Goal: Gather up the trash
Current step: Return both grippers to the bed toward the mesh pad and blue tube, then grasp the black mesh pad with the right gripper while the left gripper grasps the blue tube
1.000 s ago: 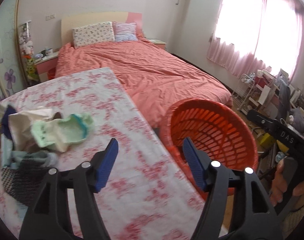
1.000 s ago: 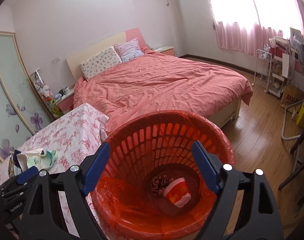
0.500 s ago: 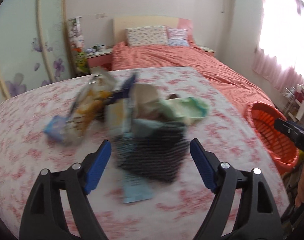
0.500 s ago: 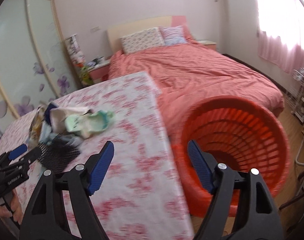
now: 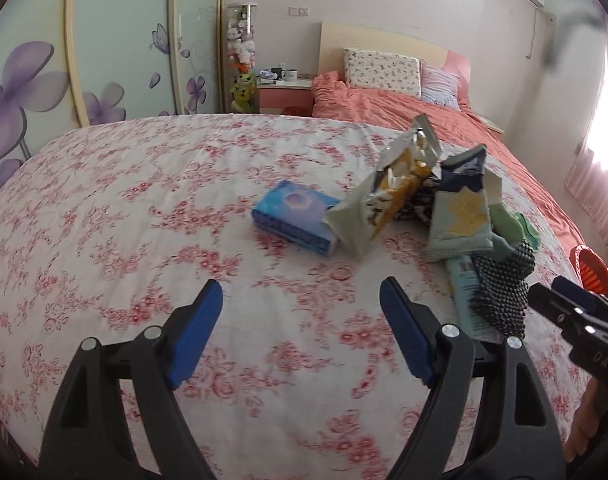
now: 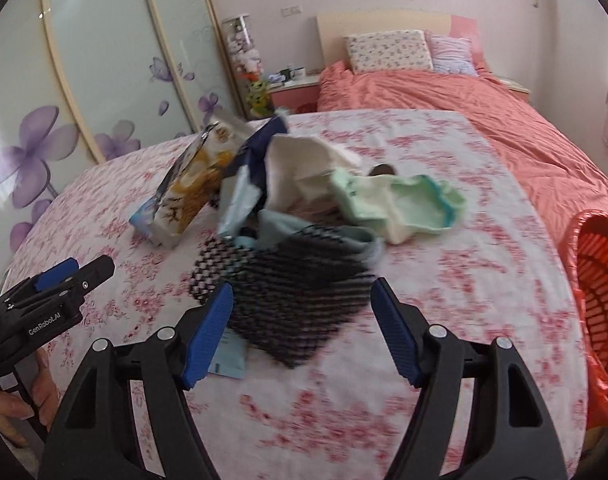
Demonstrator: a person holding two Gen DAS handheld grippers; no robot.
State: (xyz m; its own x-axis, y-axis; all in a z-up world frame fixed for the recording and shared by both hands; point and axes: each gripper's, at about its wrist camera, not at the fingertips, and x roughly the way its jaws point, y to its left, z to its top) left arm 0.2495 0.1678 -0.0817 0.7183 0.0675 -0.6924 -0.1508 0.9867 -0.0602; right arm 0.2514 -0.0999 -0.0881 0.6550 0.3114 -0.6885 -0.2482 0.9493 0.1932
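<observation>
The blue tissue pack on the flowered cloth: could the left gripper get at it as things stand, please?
Probably yes. The left gripper is open and empty, and only bare flowered cloth lies between it and the blue tissue pack. The yellow snack bag leans against the pack's right end, so a grasp from the left looks cleaner.

Floral-clothed table (image 5: 103,208) with tissue pack (image 5: 293,218), wrappers (image 5: 388,192), mesh bag (image 6: 287,300).

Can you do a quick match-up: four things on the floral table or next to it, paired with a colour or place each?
Things:
1. tissue pack
2. snack bag
3. mesh pad
4. basket

Descriptions:
A. orange, at the table's right edge
B. black, just ahead of the right tongs
C. blue, lying flat left of the pile
D. yellow and silver, standing open

Pairs: 1-C, 2-D, 3-B, 4-A
</observation>
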